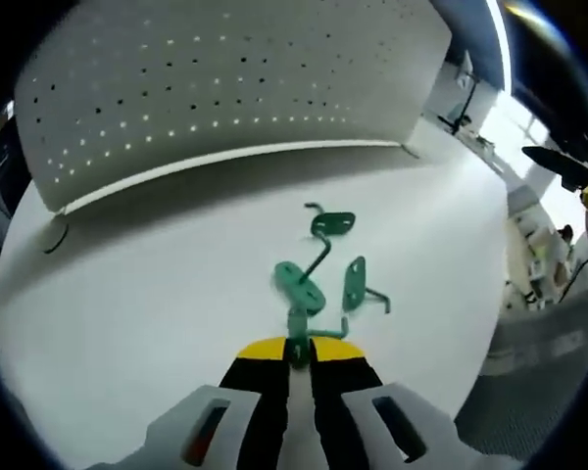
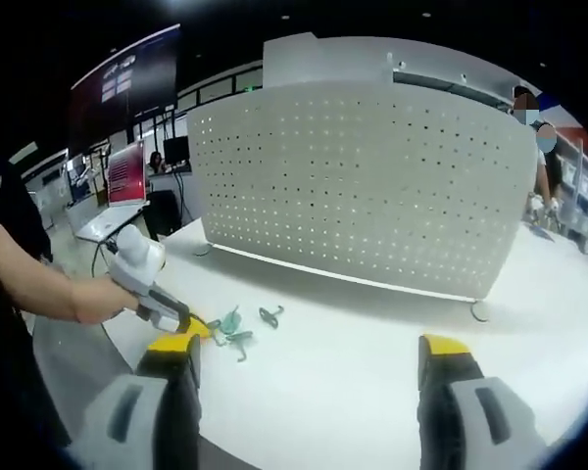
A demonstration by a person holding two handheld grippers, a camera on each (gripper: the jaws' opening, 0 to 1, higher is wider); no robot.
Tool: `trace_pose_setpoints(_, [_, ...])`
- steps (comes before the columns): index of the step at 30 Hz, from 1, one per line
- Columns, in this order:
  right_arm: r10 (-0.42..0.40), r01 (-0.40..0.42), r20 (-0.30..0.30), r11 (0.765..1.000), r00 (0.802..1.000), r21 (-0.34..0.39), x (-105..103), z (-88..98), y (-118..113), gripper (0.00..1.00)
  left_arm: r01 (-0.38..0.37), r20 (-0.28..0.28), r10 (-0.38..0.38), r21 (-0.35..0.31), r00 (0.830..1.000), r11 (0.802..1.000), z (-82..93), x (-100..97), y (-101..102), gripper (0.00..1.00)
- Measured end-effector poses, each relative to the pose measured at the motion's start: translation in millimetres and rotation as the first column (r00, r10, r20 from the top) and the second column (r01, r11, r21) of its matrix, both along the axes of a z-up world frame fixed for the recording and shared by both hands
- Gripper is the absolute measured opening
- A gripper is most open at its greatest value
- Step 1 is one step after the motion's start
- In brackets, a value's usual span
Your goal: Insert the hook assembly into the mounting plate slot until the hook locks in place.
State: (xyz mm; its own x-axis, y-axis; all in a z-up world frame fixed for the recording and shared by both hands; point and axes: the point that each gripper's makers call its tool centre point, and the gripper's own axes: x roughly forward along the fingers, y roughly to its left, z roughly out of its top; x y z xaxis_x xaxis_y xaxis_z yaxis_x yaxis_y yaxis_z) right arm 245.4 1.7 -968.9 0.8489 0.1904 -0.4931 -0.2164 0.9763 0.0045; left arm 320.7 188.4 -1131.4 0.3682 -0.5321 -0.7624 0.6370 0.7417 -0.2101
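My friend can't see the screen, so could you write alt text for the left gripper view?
The left gripper, yellow-tipped, is shut on a green hook on a white table. Two more green hooks lie just beyond it, in front of a curved white panel full of small holes.

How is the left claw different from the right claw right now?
The left claw is shut on a green metal hook piece; the right claw stands wide open and holds nothing. The left claw is down at the white table among the green hooks; the right claw is held apart from them. Both have yellow tips on black fingers.
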Motion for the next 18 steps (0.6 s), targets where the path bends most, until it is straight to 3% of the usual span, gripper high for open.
trace_pose_setpoints(5, [-0.007,0.007,-0.008,1.000,1.000,0.005,-2.6,-3.1,1.3,0.87,0.015,0.009,-0.015,0.010,1.000,1.000,-1.1,0.4,1.3,0.07])
trace_pose_setpoints(8, [-0.010,0.010,0.002,1.000,1.000,-0.003,-3.1,-2.1,1.5,0.86,0.070,0.045,-0.071,0.029,0.996,0.997,-1.6,0.5,1.5,0.04])
trace_pose_setpoints(10, [-0.024,0.024,0.007,1.000,1.000,-0.006,-3.0,-2.3,-0.4,0.86,0.062,0.025,-0.062,0.016,0.998,0.998,-1.2,0.1,2.0,0.04])
trace_pose_setpoints(18, [-0.033,0.033,-0.006,0.999,0.999,0.018,-6.0,-6.5,4.4,0.86,0.074,0.038,-0.075,0.017,0.996,0.997,-0.7,1.6,2.9,0.03])
